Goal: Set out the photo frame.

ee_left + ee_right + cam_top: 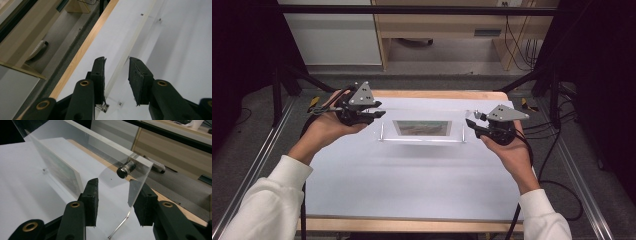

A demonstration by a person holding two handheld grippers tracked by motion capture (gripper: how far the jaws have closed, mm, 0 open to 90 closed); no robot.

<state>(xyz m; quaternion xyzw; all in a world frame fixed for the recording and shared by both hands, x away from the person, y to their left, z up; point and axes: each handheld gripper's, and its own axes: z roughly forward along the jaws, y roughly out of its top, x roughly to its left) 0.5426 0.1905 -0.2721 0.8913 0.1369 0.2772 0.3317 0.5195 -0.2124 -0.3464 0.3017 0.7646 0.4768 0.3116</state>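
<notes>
A clear acrylic panel (426,109) spans the gap between my two grippers, over the back of the white table (412,175). Just in front of it stands a second panel with a landscape picture (422,128). My left gripper (379,114) is at the clear panel's left end. In the left gripper view the panel's thin edge (130,45) runs between the jaws (116,72), close to one pad and apart from the other. My right gripper (469,120) is at the right end. Its jaws (115,197) straddle the panel's end (140,185), where a metal standoff (126,169) sticks out.
The wooden far edge of the table (437,94) lies just behind the panels. Black frame posts (277,95) stand at both sides, and cables (557,145) trail off to the right. A wooden desk (447,30) is on the floor beyond.
</notes>
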